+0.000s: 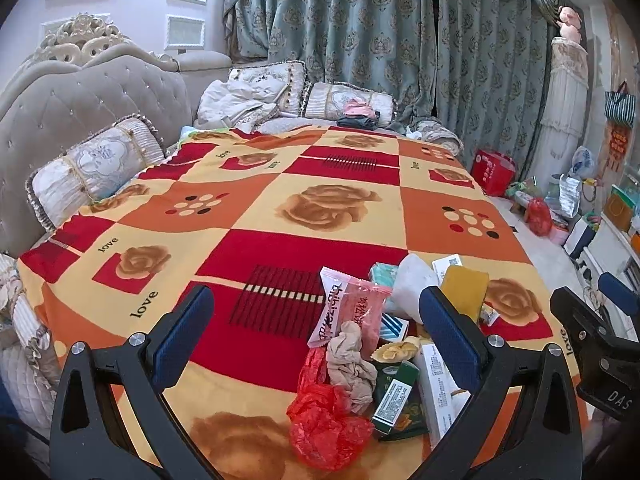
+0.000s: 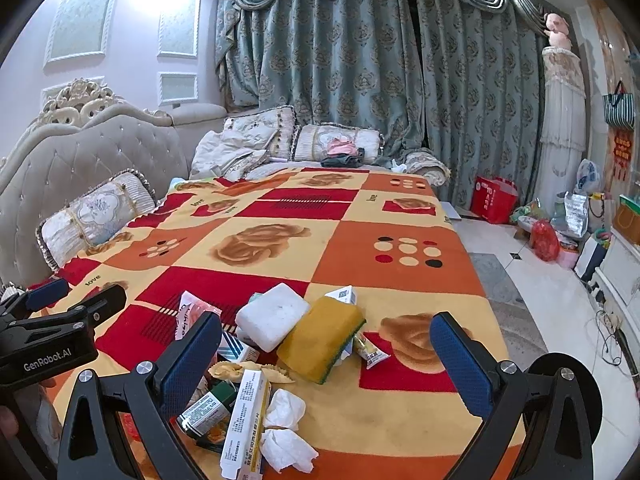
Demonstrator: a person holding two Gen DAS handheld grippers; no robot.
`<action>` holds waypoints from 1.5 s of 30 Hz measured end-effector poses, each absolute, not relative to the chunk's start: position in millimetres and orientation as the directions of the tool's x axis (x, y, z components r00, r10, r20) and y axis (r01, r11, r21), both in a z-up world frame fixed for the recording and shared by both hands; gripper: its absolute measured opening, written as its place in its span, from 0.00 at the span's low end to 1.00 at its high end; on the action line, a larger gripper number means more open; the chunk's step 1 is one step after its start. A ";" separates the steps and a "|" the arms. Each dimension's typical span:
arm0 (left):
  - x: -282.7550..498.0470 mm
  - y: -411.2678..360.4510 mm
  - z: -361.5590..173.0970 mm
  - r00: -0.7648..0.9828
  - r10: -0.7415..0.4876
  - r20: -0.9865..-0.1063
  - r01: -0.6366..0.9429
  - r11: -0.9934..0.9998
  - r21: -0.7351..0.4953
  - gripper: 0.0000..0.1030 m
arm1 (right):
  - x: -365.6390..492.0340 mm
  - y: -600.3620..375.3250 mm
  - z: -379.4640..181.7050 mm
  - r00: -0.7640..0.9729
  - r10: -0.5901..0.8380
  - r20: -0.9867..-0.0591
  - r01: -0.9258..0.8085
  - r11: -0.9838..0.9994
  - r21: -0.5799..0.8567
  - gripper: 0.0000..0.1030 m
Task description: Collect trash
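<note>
From the left wrist view, the left hand-held gripper point(image 1: 316, 320) stands wide open with nothing between its blue pads, hovering low over the near edge of the surface point(image 1: 248, 248), which is covered by a red, orange and yellow checked blanket. The trash lies ahead and slightly to the right, gathered in a heap at the near right. A pink snack wrapper point(image 1: 350, 308) leans in the gap between the fingers, with a crumpled beige paper point(image 1: 352, 364) and a red plastic bag point(image 1: 326, 424) nearer to the camera. A green box point(image 1: 394, 400) lies just right of them, its long axis running near to far, close beside the right finger. The right hand-held gripper point(image 1: 600, 320) shows at the far right edge, apart from the heap.

From the right wrist view, the right hand-held gripper point(image 2: 326, 356) is also spread wide and holds nothing. The heap sits ahead and to its left. A yellow sponge point(image 2: 320, 338) lies almost centred between the fingers, tilted, its long axis running from near right to far left, resting partly against a white foam block point(image 2: 272, 316). A long white carton point(image 2: 246, 420) and crumpled tissues point(image 2: 286, 428) lie nearest, lower left. The sponge looks the easiest reach for this hand, needing only a short forward push and some wrist turn to close across its narrow side.
</note>
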State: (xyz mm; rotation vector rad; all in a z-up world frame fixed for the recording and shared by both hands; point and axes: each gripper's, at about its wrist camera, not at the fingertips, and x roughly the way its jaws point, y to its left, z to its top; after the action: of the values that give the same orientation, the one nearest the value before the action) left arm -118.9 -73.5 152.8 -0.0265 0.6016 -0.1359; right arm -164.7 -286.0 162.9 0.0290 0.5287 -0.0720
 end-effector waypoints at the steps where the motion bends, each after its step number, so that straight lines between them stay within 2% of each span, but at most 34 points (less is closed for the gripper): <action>1: -119.0 -73.9 152.7 0.815 -0.137 -0.563 0.121 0.991 -0.066 0.99 | -164.6 -286.4 162.8 0.861 -0.059 -0.505 0.076 0.997 0.014 1.00; 45: -115.6 -85.5 145.6 0.801 -0.143 -0.581 0.134 0.989 -0.060 0.99 | -158.3 -299.1 159.4 0.841 -0.032 -0.540 0.075 0.995 0.059 1.00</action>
State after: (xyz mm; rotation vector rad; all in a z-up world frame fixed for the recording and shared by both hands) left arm -115.6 -85.5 145.6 -0.0163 0.6237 -0.1484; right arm -158.3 -299.1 159.4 0.0789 0.5684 -0.0567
